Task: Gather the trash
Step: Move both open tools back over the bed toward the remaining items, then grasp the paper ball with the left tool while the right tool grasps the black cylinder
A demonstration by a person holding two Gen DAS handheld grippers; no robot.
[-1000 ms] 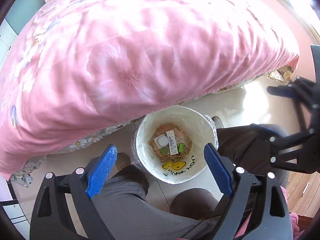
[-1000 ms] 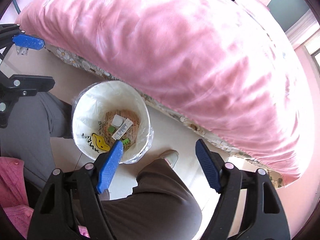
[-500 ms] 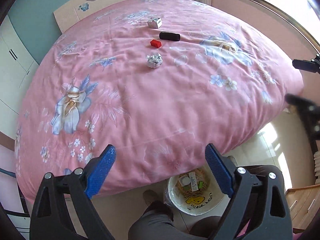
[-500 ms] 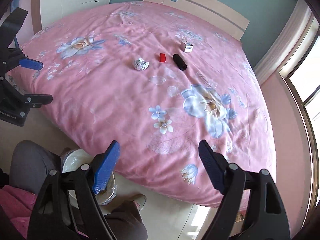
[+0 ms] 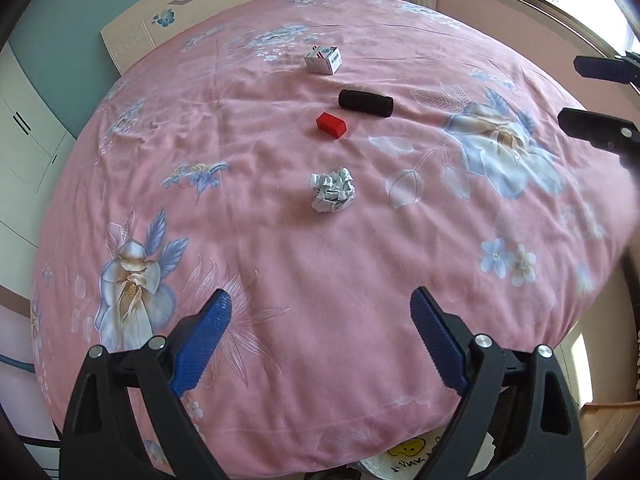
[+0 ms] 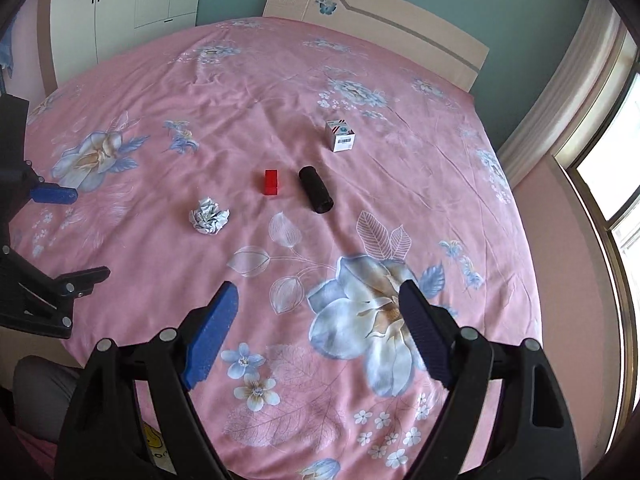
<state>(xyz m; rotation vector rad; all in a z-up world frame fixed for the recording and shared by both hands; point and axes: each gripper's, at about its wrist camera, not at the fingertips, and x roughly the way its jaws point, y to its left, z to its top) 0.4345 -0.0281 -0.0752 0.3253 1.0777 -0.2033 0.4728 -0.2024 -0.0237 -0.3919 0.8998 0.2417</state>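
We are holding our left gripper [image 5: 320,320] and right gripper [image 6: 316,314] wide open over the pink bed [image 5: 280,240], with nothing in them. The right one's jaws have just been opening. A paper ball [image 5: 332,189], red block [image 5: 331,124], black roll [image 5: 365,103] and little box [image 5: 323,59] are lying apart near the middle.

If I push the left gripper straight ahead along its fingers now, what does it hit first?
Probably the bare pink bedspread. The left gripper stands open and empty, angled down at the cloth short of the crumpled paper ball; depth is hard to judge.
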